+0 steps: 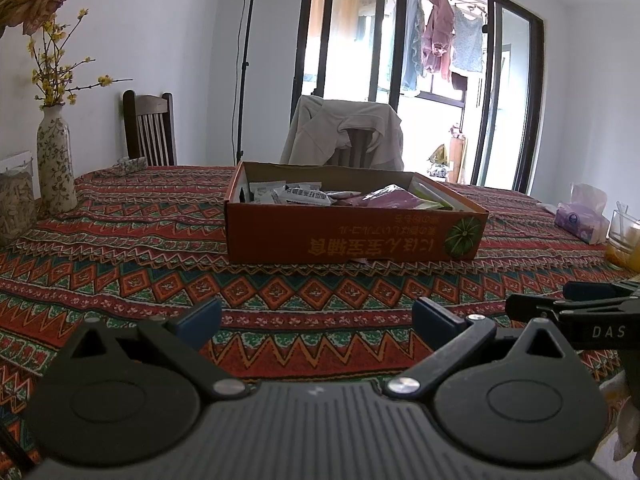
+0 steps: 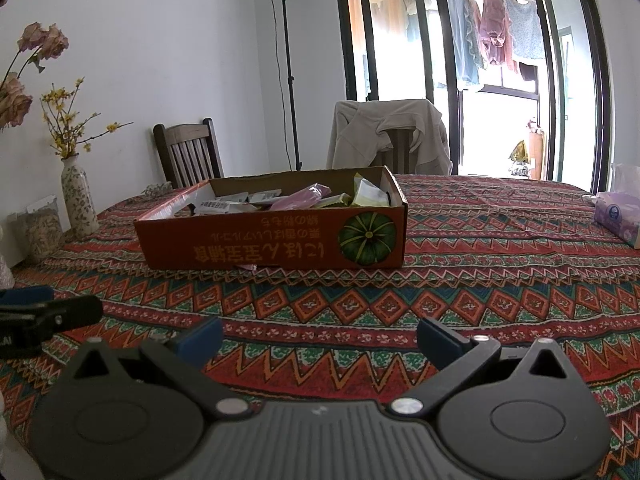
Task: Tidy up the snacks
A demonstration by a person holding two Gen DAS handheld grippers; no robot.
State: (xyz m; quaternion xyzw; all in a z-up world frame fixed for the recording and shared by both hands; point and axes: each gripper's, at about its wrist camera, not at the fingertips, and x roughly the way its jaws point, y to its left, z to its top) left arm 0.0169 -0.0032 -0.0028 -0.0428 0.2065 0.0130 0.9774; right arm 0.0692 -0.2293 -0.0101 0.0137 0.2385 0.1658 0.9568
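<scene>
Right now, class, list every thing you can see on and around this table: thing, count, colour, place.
cardboard box: one, orange-red, table centre
snack packets: several, white, pink, yellow-green, inside box
tablecloth: one, red-green patterned, covers table
vase: one, floral white, far left
jar: one, clear, left of vase
tissue pack: one, purple, far right
chairs: two, dark wood, behind table; one draped with beige jacket
light stand: one, black, by wall
left gripper: black, jaws open, empty
right gripper: black, jaws open, empty

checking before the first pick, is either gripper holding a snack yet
No, the left gripper and right gripper both have their fingers spread apart over bare tablecloth, and the snacks lie in the box.
</scene>
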